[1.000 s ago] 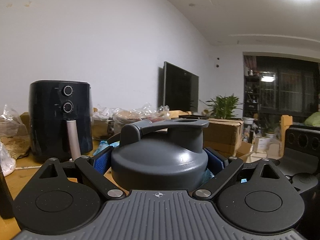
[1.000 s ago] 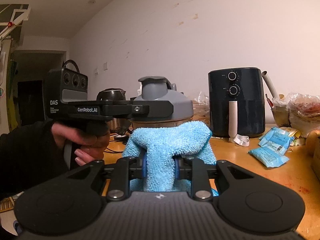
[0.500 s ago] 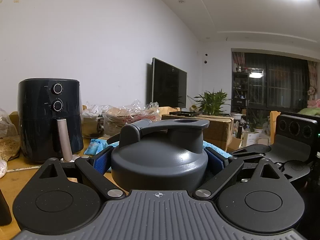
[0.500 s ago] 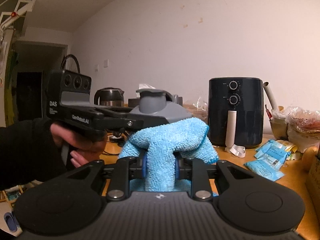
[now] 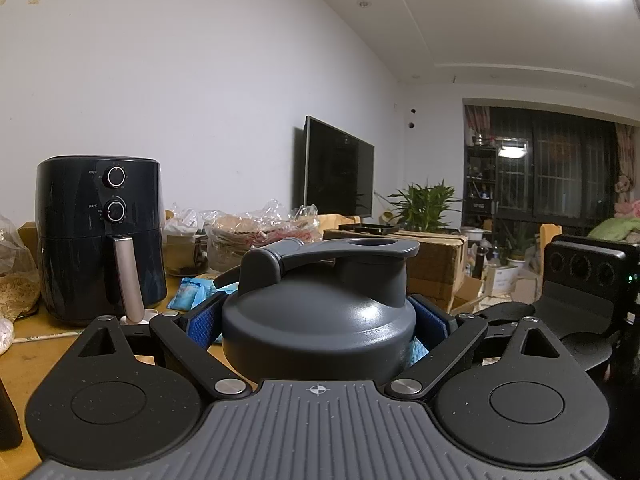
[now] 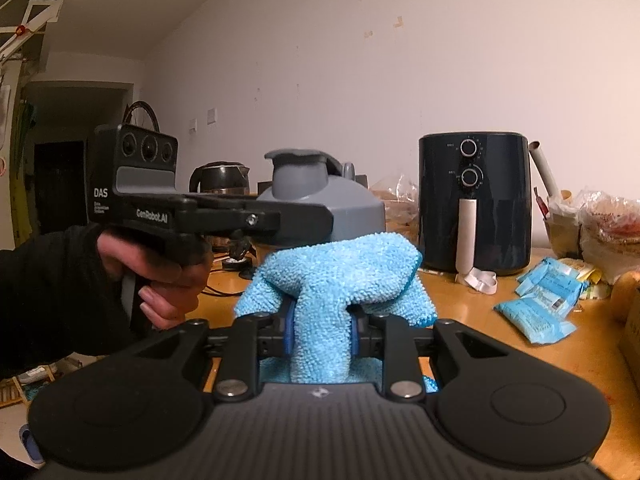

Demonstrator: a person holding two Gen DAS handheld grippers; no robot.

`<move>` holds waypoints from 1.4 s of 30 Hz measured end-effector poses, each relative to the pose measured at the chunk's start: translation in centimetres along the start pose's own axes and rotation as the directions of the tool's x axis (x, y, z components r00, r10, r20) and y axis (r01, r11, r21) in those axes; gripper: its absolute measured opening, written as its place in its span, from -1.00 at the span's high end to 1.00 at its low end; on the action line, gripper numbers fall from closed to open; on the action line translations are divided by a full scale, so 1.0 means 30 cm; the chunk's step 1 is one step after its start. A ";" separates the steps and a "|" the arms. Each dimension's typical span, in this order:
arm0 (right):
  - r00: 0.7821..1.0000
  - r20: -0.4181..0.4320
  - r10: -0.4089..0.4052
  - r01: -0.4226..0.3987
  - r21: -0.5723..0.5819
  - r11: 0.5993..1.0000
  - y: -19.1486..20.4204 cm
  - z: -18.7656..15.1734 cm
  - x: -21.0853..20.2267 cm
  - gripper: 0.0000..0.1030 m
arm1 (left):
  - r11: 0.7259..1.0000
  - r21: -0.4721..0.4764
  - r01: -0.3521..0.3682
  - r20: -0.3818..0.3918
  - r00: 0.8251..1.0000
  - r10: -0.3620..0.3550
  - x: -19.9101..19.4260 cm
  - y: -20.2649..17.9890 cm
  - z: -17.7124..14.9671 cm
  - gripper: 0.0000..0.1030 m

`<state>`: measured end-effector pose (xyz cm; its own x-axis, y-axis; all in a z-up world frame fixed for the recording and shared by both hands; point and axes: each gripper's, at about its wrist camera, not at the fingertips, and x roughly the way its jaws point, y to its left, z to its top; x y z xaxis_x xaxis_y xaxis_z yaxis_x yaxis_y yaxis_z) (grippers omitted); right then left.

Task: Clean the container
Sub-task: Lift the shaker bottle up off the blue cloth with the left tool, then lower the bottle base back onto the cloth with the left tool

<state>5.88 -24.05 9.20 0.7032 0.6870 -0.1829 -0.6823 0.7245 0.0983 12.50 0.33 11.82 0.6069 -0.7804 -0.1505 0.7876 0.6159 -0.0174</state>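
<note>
A grey container (image 5: 308, 304) with a domed lid and a flip spout sits between the blue pads of my left gripper (image 5: 318, 322), which is shut on it. In the right wrist view the same container (image 6: 332, 200) stands upright behind a light blue cloth (image 6: 340, 272). My right gripper (image 6: 320, 332) is shut on a bunched fold of that cloth, and its jaws have just been closing on it. The cloth's top rests against the container's near side, below the lid. A hand (image 6: 160, 276) in a dark sleeve holds the left gripper's handle.
A black air fryer (image 6: 476, 200) stands on the wooden table (image 6: 500, 344) at the right, with blue packets (image 6: 536, 308) and bags of food (image 5: 256, 232) near it. A kettle (image 6: 220, 178) sits behind the container. A cardboard box (image 5: 432, 264) lies beyond.
The fold of cloth between my right jaws looks slightly narrower. The container's spout has turned a little in the right wrist view. Both hands stay in place.
</note>
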 end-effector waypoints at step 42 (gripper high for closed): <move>0.979 -0.200 0.023 -0.009 0.070 0.997 -0.031 -0.187 0.103 0.73 | 1.000 -0.002 0.000 -0.008 1.000 0.000 0.001 0.005 -0.005 -0.85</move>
<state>7.55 -22.92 3.05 0.6331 0.6783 -0.3729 -0.6727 0.7205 0.1685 12.62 0.41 11.66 0.6061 -0.7794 -0.1587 0.7873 0.6163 -0.0196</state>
